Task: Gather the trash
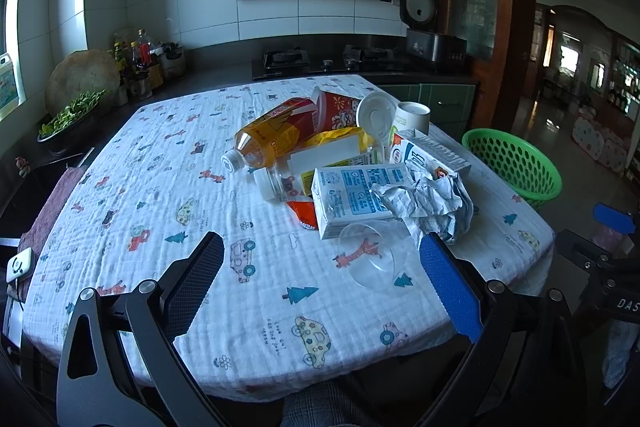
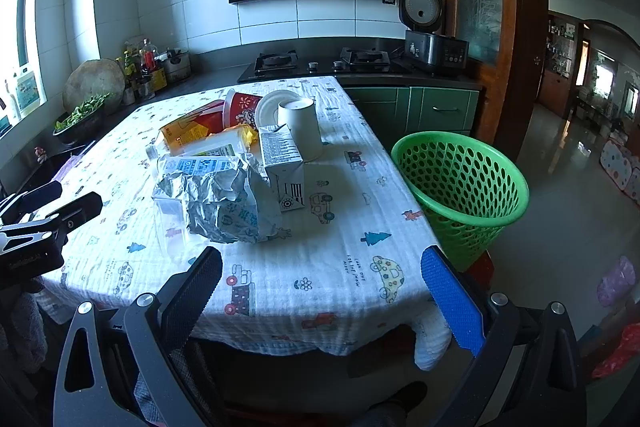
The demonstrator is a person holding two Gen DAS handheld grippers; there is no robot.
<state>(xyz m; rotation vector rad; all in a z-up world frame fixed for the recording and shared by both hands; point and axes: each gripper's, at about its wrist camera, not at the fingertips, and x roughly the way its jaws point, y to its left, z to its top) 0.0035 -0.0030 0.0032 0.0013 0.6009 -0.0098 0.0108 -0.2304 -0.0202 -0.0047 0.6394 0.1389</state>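
A heap of trash lies mid-table: an orange drink bottle (image 1: 266, 141) on its side, a red noodle cup (image 1: 338, 109), a white lid (image 1: 376, 115), an upturned white paper cup (image 2: 300, 127), milk cartons (image 1: 352, 199) (image 2: 282, 163), crumpled paper (image 1: 432, 203) (image 2: 228, 207) and a clear plastic cup (image 1: 376, 255). A green mesh basket (image 2: 460, 183) (image 1: 516, 163) stands off the table's right side. My left gripper (image 1: 322, 247) hangs open just short of the clear cup. My right gripper (image 2: 322, 261) is open above the table's near edge, nothing between its fingers.
The table wears a white cartoon-print cloth (image 1: 160, 187). Behind it runs a counter with a gas hob (image 2: 320, 63), a rice cooker (image 2: 432, 43), bottles (image 1: 136, 59) and a bowl of greens (image 1: 72, 119). Open floor (image 2: 568, 195) lies right of the basket.
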